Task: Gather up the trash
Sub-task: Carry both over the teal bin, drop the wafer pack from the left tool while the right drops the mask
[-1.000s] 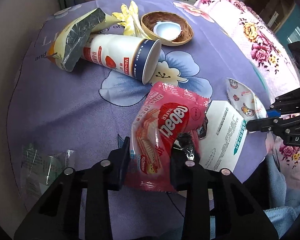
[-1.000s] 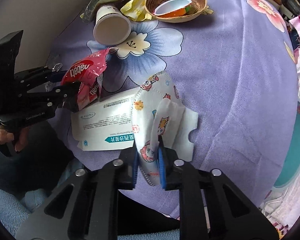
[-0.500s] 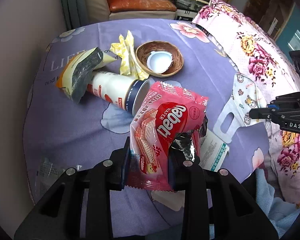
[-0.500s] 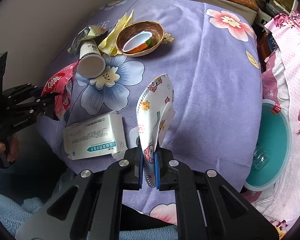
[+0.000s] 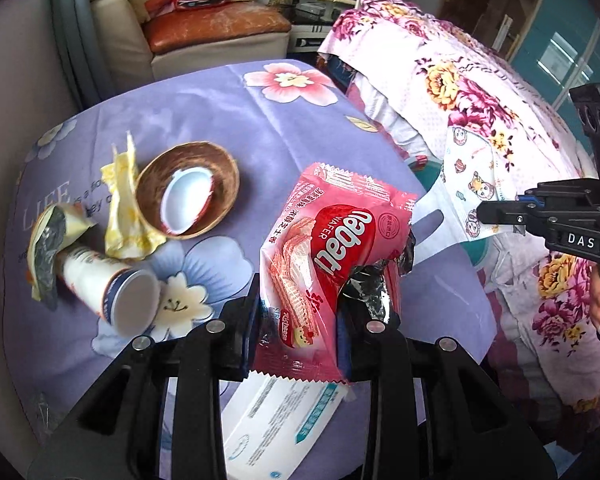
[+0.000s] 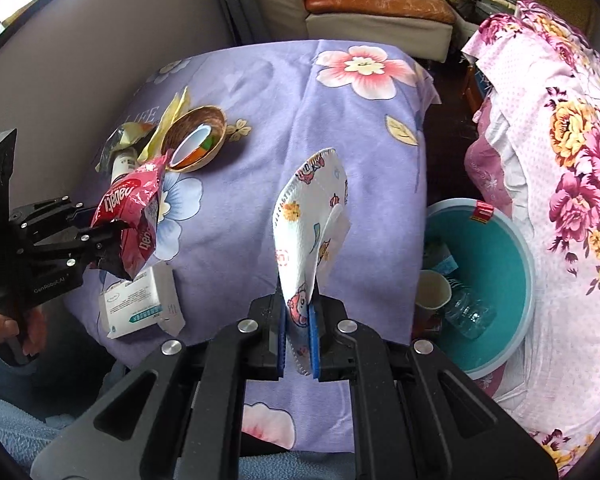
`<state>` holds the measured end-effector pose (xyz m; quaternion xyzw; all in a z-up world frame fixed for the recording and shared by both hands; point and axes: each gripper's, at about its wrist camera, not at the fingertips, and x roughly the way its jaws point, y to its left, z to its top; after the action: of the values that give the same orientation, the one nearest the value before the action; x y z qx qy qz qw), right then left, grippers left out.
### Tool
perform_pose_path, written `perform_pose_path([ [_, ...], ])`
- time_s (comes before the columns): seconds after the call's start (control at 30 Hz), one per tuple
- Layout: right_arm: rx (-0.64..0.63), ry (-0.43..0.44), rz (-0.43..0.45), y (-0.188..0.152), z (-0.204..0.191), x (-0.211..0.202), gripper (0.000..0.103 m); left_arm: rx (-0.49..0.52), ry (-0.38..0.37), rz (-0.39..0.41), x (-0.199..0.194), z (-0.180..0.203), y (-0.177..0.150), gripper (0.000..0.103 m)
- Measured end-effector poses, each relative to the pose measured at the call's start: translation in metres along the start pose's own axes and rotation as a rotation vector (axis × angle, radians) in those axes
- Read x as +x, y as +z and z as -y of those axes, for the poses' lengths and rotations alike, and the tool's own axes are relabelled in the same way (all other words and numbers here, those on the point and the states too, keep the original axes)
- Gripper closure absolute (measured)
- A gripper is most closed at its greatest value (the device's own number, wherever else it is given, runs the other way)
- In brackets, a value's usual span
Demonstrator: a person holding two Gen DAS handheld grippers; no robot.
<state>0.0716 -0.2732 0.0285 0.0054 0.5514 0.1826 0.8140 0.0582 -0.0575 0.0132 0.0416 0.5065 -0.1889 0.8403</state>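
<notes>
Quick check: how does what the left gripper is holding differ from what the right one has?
The left gripper pinches a red wafer wrapper, glossy and crinkled with a torn foil edge; the right gripper pinches a white face mask, soft cloth printed with cartoons. The wrapper stands bulky and puffed; the mask is folded flat and stands on edge. Both are lifted clear of the purple tablecloth.

In the left wrist view, the white box (image 5: 278, 420) at lower centre lies partly behind the pink wafer wrapper (image 5: 332, 256) and the black gripper fingers (image 5: 228, 332); its print is too small to read. At left, the tipped paper cup (image 5: 112, 292) has its base covered by a crumpled foil bag (image 5: 48, 248). In the right wrist view, the teal basin (image 6: 496, 276) at right is cut by the purple tablecloth (image 6: 260, 120), and what lies under its clear bottle (image 6: 466, 312) cannot be made out.
</notes>
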Motion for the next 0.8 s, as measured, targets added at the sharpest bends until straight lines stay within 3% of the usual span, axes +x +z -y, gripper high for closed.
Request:
perform_pose_path([
  [0.33,0.106,-0.079,0.043,-0.008,0.082,-0.026,0.095,0.137,-0.051,-0.036,0.045,0.090,0.044,0.072],
  [0.8,0.218,-0.091,0.025,-0.038,0.166,-0.022,0.095,0.271,-0.066,-0.117,0.112,0.180,0.078,0.071],
])
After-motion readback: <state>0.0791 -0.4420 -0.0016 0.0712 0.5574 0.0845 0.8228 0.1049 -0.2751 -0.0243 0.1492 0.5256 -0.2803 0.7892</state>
